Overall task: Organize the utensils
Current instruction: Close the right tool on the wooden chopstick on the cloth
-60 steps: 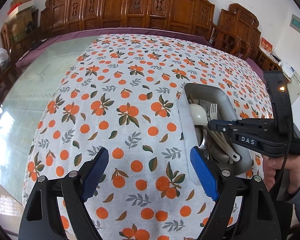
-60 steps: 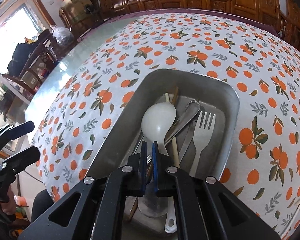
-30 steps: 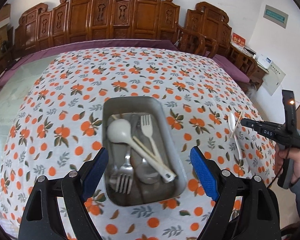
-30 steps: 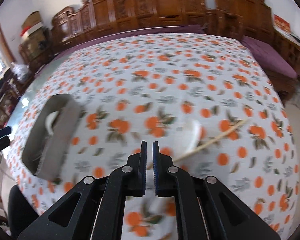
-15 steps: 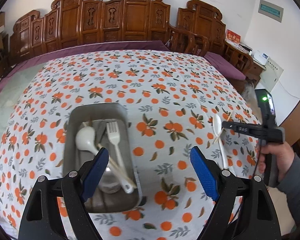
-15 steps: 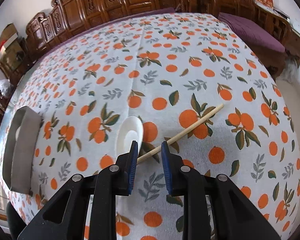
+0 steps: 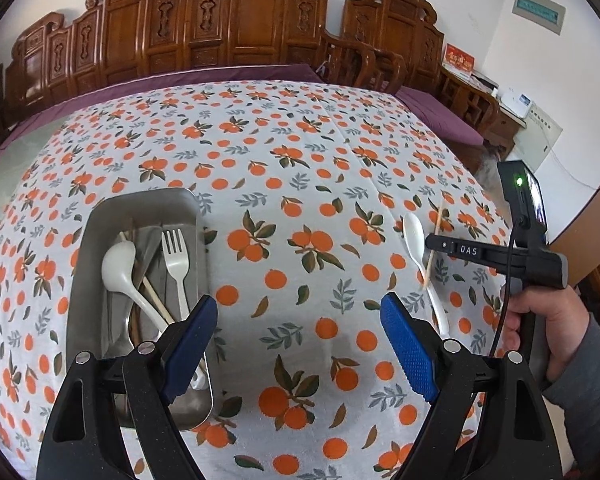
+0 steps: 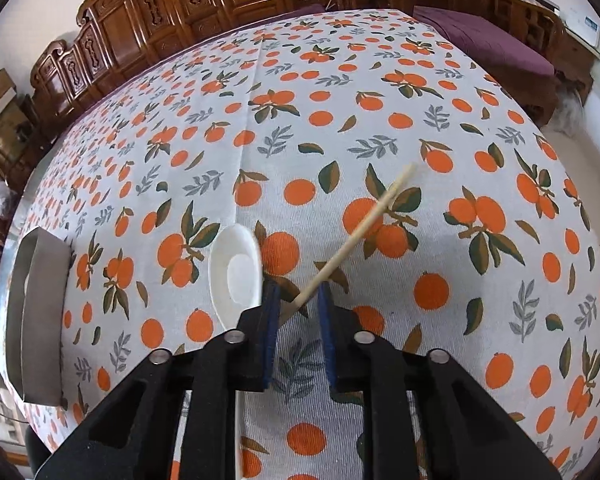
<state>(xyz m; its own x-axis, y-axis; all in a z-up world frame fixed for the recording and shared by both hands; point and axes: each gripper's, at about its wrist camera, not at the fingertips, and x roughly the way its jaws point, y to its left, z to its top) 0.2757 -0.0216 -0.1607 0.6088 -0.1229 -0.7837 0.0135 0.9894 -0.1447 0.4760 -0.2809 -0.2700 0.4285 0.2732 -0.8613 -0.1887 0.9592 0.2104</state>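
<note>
Standing wide apart, the blue pads of the left tongs (image 7: 300,344) are gripping nothing and hovering over the orange-printed cloth (image 7: 300,184) covering the bench; a metal tray (image 7: 85,264) is lying on the left side of the cloth, near that gripper, holding a white ladle-like spoon (image 7: 120,266), a white fork (image 7: 176,258), a chopstick (image 7: 156,296) and some metal cutlery that is partly hidden; the right tongs (image 8: 298,300) are sitting low over the right side of the cloth, their jaws narrowly parted and closing; a wooden chopstick (image 8: 364,228) is running from between those pads away to the far right, its near end lying in the gap, and the pads are not visibly pressing it; a white spoon (image 8: 236,276) is lying just left of the right tongs, its bowl facing up and touching the left pad's outer side, its handle passing under the gripper body; in the left wrist view a person's hand (image 7: 548,320) in a grey sleeve (image 7: 592,396) is holding the right gripper's handle at the right edge; carved wooden chairs (image 7: 236,28) are lining the far wall.
</note>
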